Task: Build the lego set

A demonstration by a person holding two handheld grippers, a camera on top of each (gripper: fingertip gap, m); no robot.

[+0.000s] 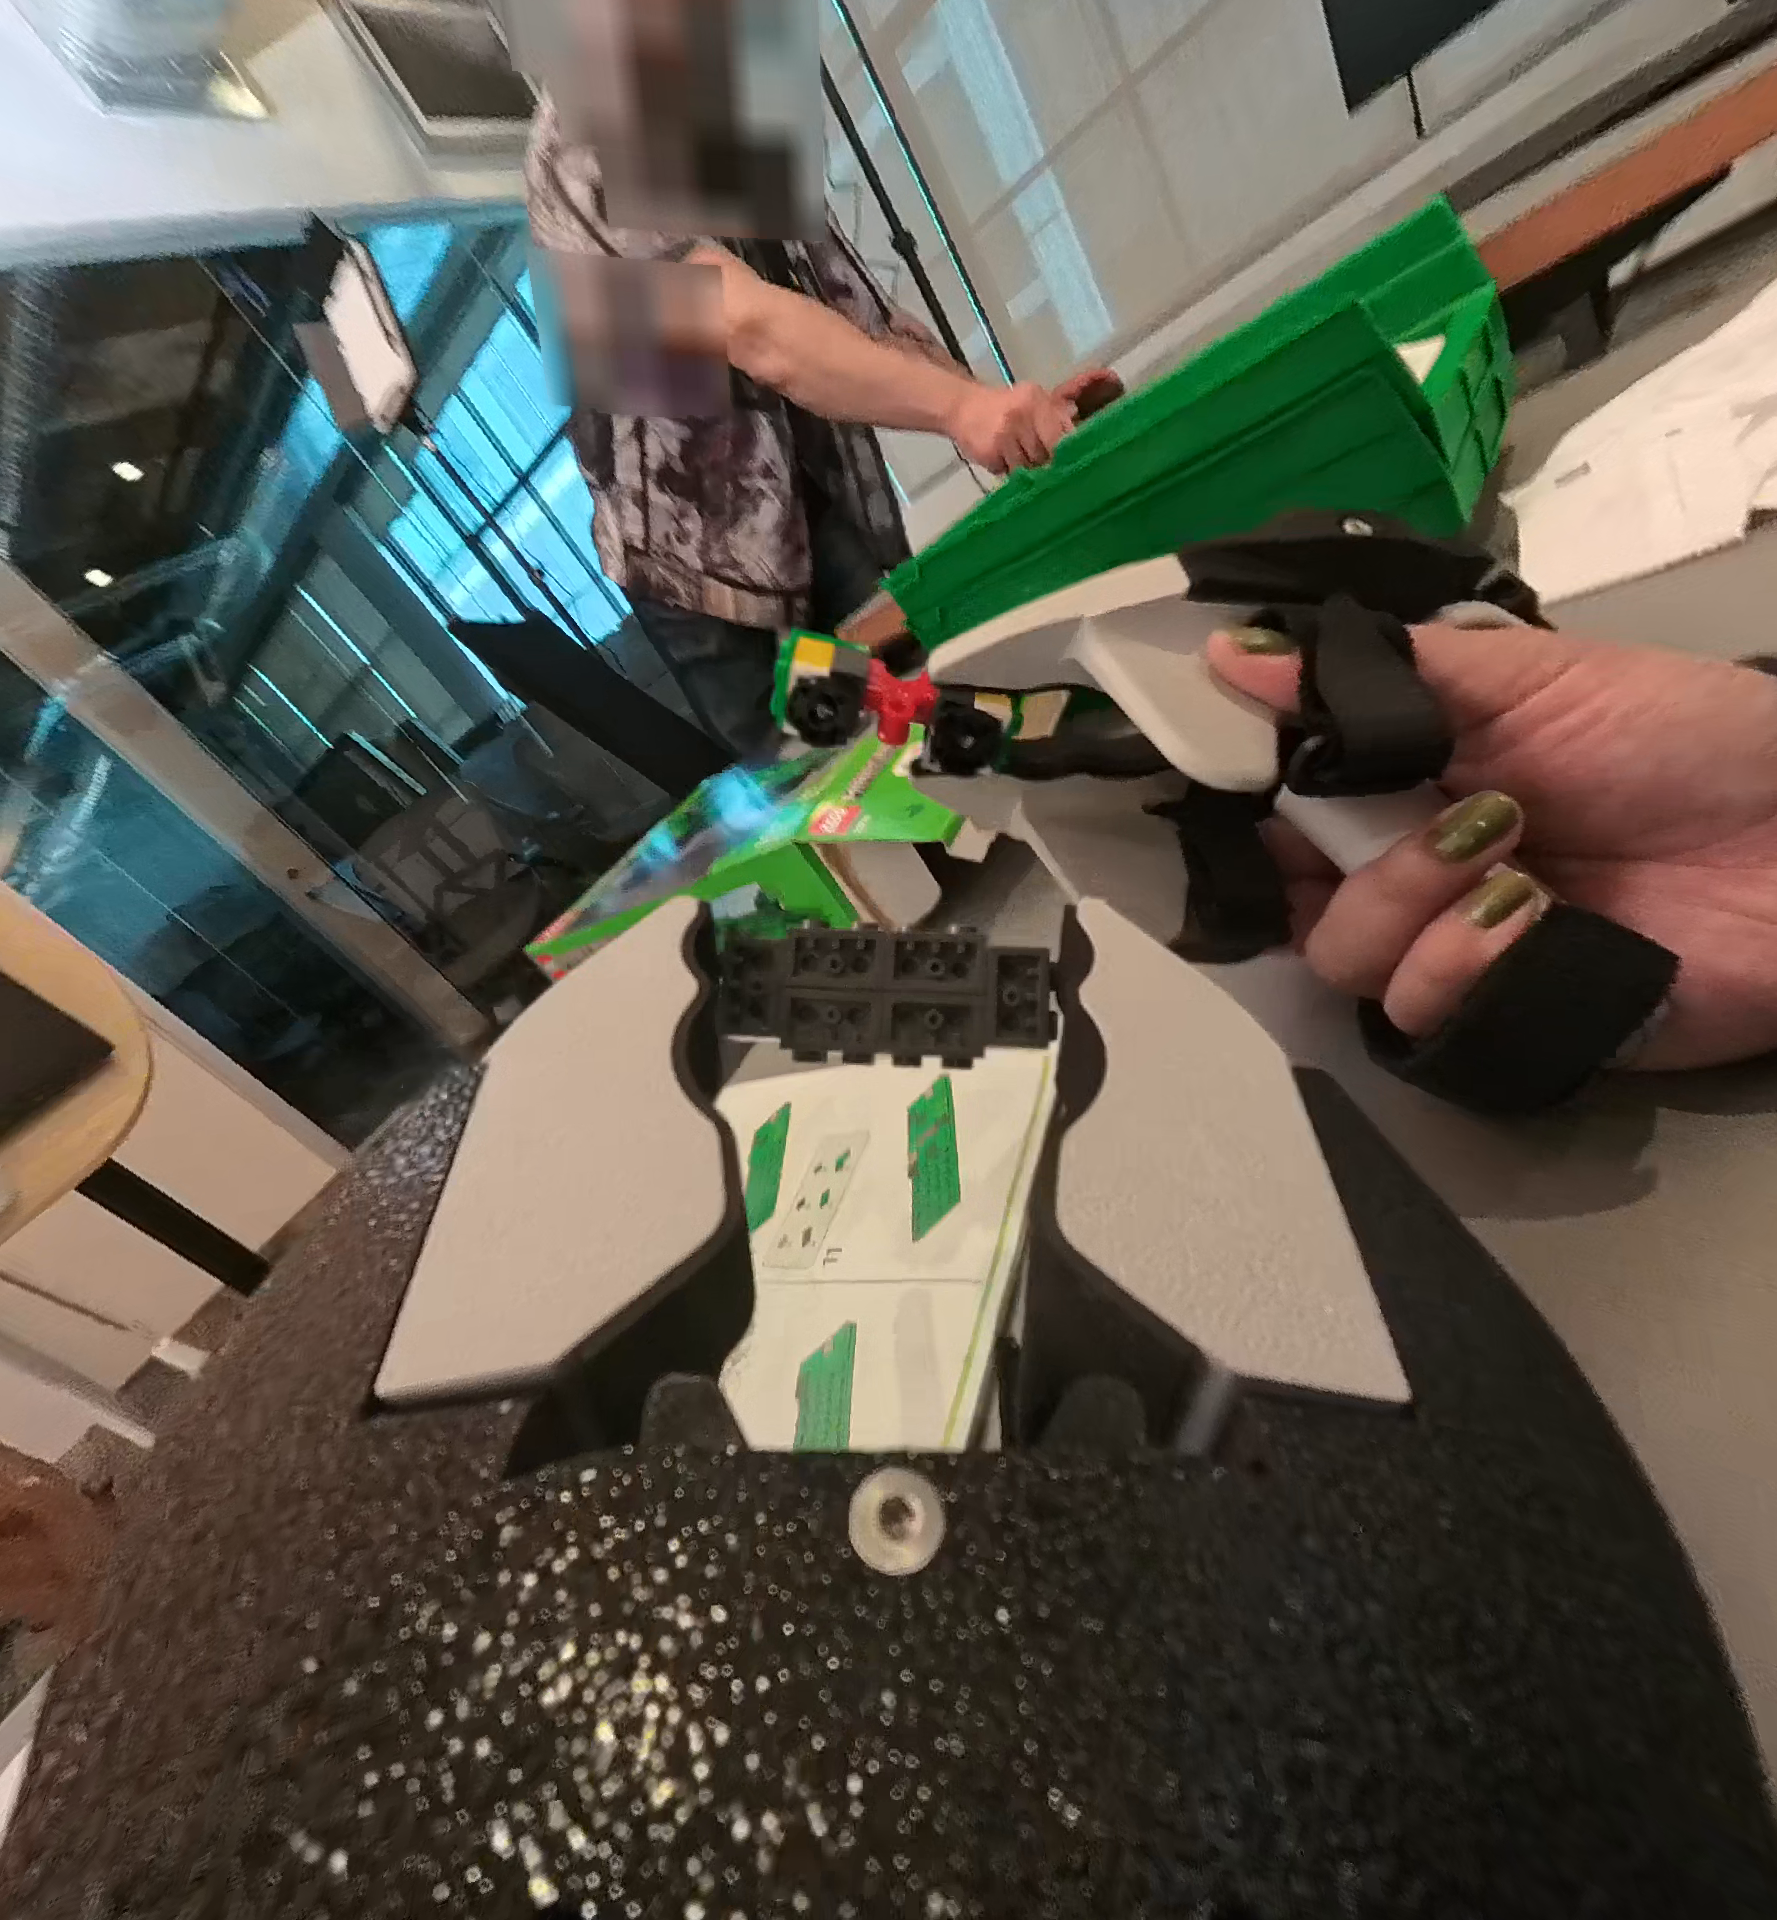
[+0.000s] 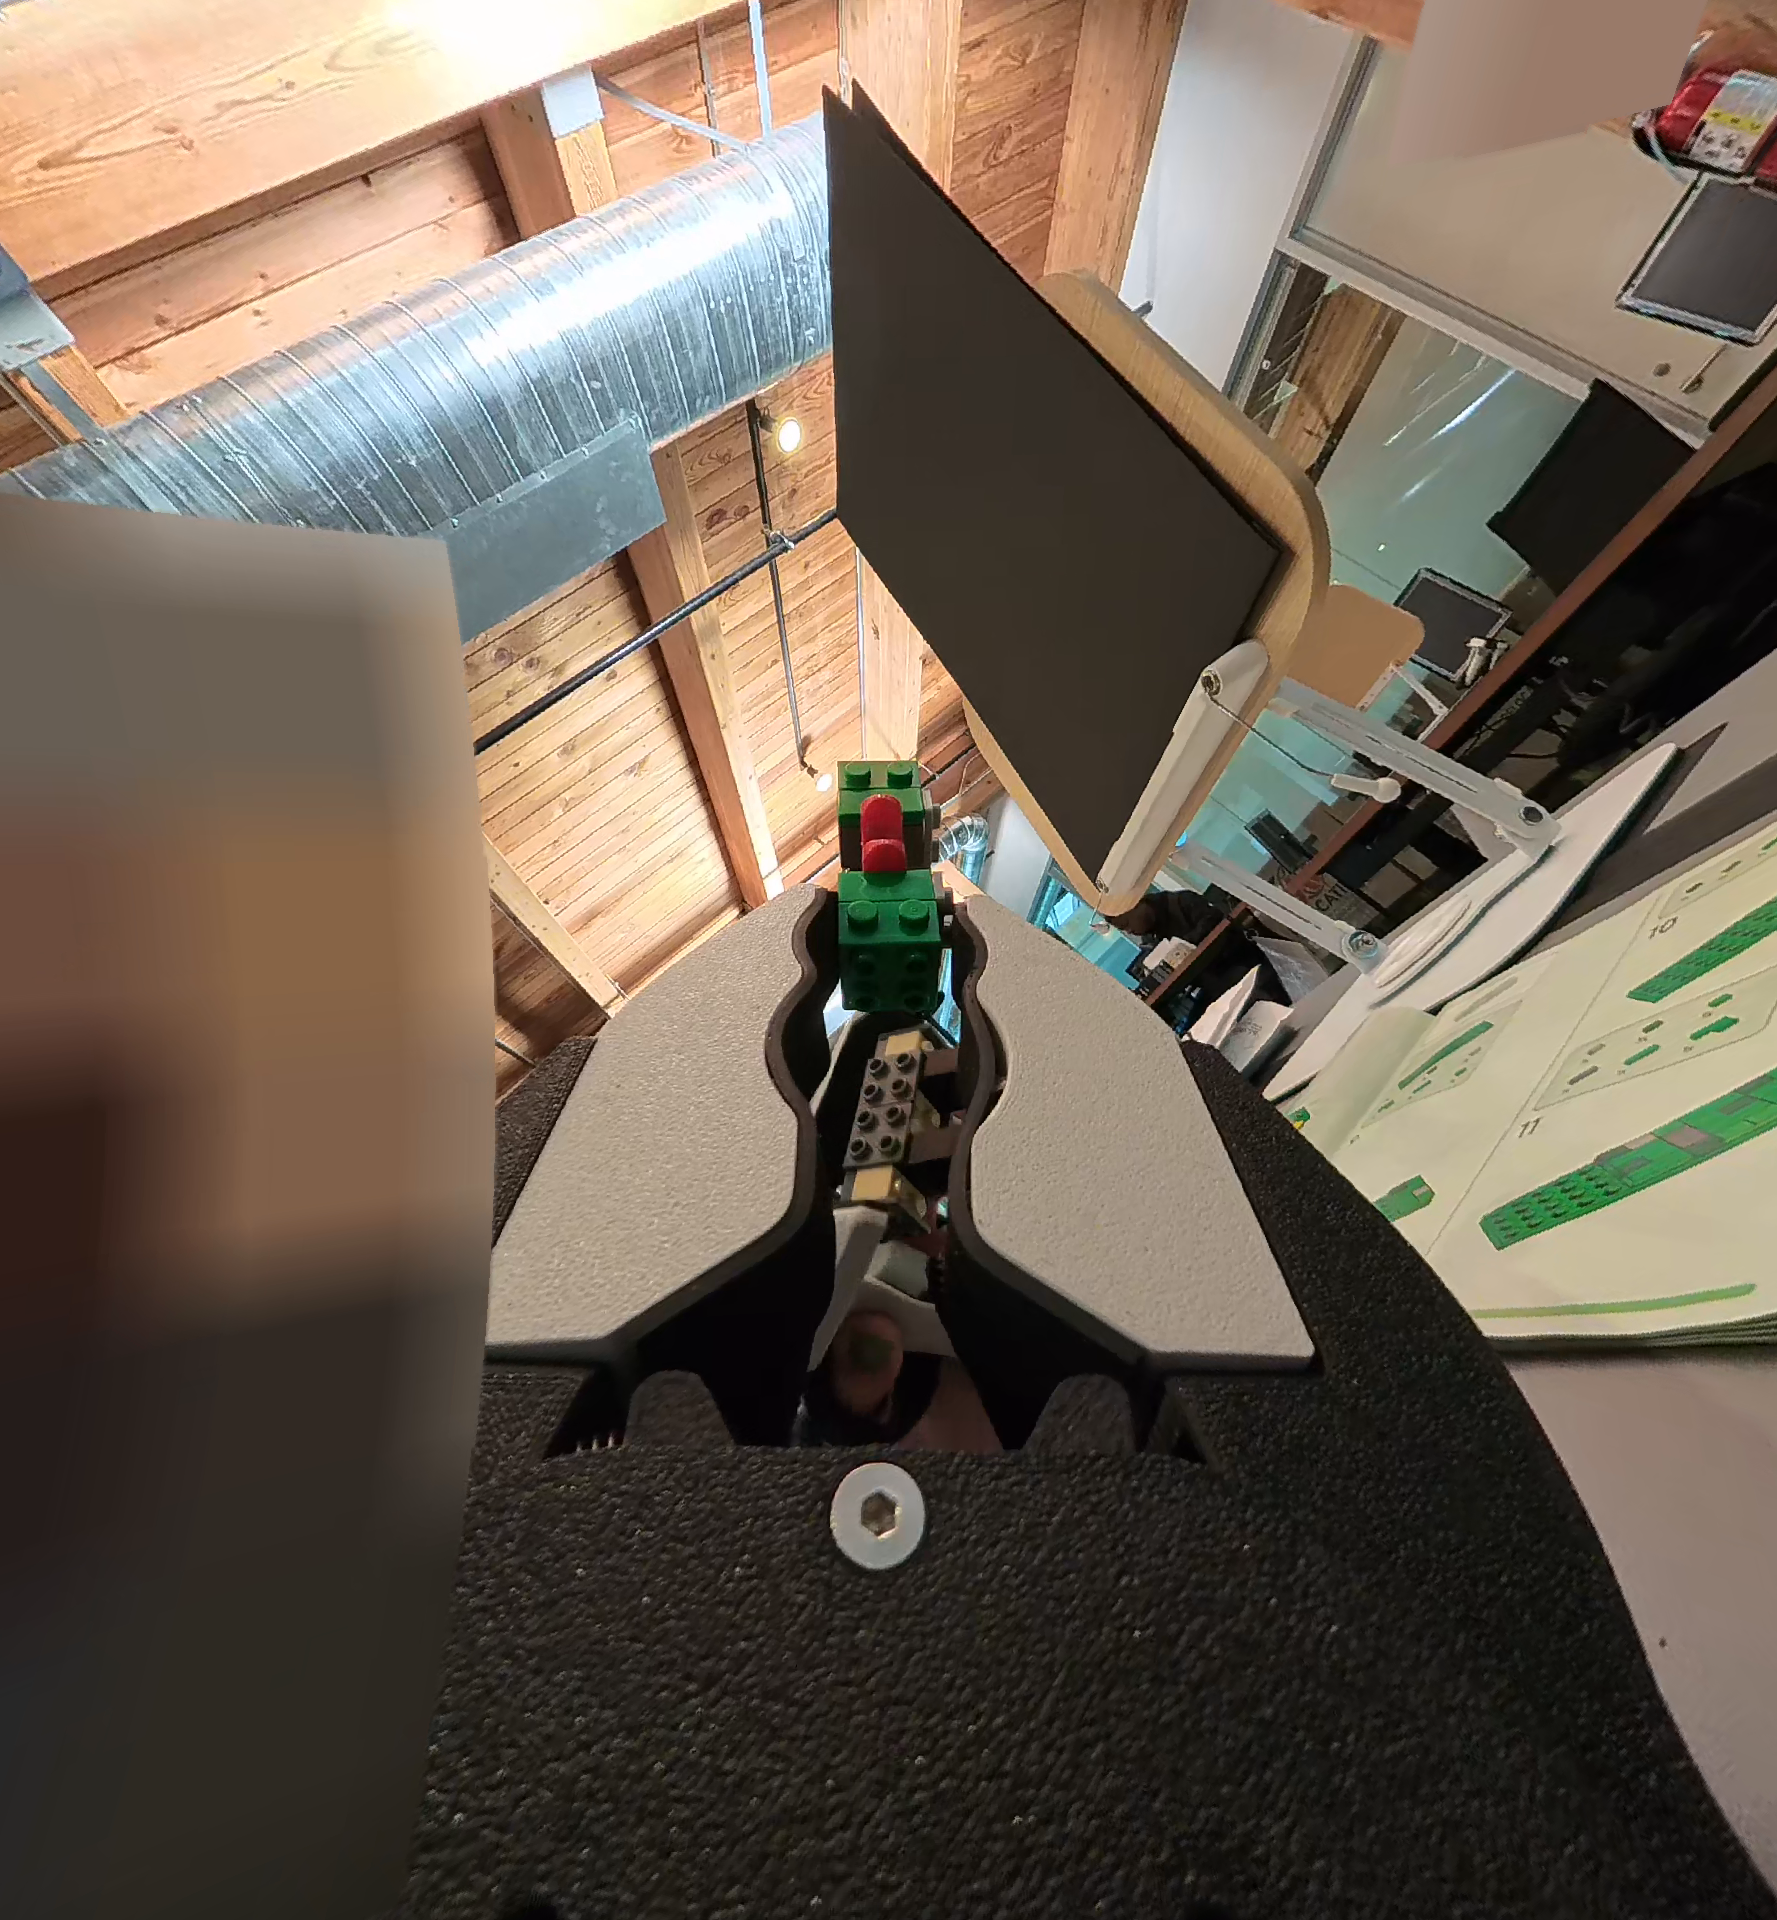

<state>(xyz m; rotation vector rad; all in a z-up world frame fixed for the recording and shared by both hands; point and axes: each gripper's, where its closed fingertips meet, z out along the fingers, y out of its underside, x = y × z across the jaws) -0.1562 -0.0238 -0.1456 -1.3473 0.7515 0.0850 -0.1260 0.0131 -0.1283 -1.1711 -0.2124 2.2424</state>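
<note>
Two lego pieces are being held in the air, one by each gripper. The left gripper (image 1: 884, 987) is clenching its fingers on a dark grey plate assembly (image 1: 884, 992), taking it by the two short ends, above the open instruction booklet (image 1: 863, 1195) that is lying on the grey surface (image 1: 1642, 1195). The right gripper (image 2: 889, 956) is squeezing a small green block assembly (image 2: 889, 951) with a red connector (image 2: 879, 831) and a second green block (image 2: 879, 790) beyond it. I judge that both pieces are light, stiff and a little slippery. The red joint is looking like the weak place, so holding the block by its flat sides is safer than holding the connector.
</note>
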